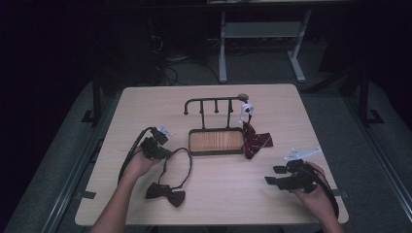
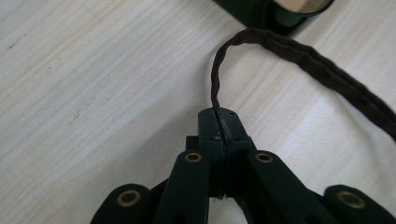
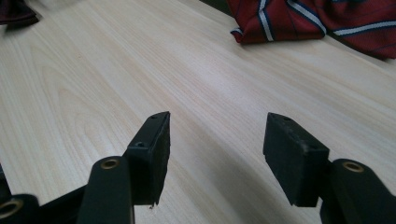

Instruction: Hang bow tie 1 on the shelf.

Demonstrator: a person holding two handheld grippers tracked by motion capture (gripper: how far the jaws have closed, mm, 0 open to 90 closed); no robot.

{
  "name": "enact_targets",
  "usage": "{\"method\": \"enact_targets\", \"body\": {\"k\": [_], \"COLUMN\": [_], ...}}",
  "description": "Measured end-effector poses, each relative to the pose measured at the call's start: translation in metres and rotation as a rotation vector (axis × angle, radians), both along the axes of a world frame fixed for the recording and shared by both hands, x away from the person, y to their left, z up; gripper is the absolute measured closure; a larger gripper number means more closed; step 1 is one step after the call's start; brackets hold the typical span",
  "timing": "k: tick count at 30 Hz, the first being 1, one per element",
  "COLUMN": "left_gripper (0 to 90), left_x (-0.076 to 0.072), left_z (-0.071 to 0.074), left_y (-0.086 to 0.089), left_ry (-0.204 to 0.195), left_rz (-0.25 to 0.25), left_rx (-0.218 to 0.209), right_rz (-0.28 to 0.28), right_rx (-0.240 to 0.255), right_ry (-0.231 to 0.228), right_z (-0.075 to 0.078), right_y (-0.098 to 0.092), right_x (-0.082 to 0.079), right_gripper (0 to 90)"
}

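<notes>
One dark bow tie [image 1: 165,193] lies on the table [image 1: 209,204] at about 7 o'clock from the stand's tray, its knot near the front edge. Its neck strap [image 1: 180,160] loops up toward 12 o'clock and ends beside the tray corner. The left gripper [image 1: 156,143] has its jaws clamped together on this strap; in the left gripper view the braided cord [image 2: 215,88] rises straight out from between the closed pads, then bends off toward 3 o'clock.

The stand [image 1: 215,127], a dark rail with hooks above a wood-floored tray, sits at mid-table. A red striped tie [image 1: 254,140] lies crumpled at the tray's 3 o'clock side, just below a small white object [image 1: 247,110] on the rail end. The right gripper [image 1: 283,175] rests at 4 o'clock from the stand with its jaws spread wide and nothing between them, well apart from both ties.

Hazards, as judged from this position:
- The grip is on a thin cord near the pad tips. A quick lift may let the strap slide out.
- The bow's weight hangs low; it may drag on the table and twist the loop shut.
- A narrowed loop may miss or snag a hook and tip the stand.
</notes>
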State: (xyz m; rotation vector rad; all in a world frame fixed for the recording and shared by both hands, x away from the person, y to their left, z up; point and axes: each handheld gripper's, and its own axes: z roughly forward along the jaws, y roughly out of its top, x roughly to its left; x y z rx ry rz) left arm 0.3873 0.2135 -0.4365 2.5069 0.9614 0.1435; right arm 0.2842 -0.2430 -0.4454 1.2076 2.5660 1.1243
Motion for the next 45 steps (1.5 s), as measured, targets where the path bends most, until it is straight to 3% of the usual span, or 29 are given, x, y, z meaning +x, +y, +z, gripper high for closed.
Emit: {"method": "enact_targets", "body": {"k": [7,15,31,45], "left_gripper": [89.6,89.7,89.7,89.7], "left_x": [-0.005,-0.014,-0.025,-0.034], "left_z": [0.009,0.028,0.041,0.054], "left_y": [0.003,0.006,0.006,0.011], "left_ry": [-0.016,-0.052,-0.04,-0.034], "left_rz": [-0.011,-0.038,-0.096,-0.114], "left_rx": [-0.017,-0.048,-0.038,-0.042], "right_rz": [-0.006,0.002,-0.007,-0.006], "right_rx": [0.016,0.02,0.021,0.031], "right_ry": [0.012,0.028,0.037,0.046], "right_z": [-0.002,-0.004,-0.005,-0.007], "right_y": [-0.003,-0.002,-0.004,-0.003], "right_x": [0.001,0.003,0.003,0.005], "right_gripper": [41.3,41.4,41.8,41.7]}}
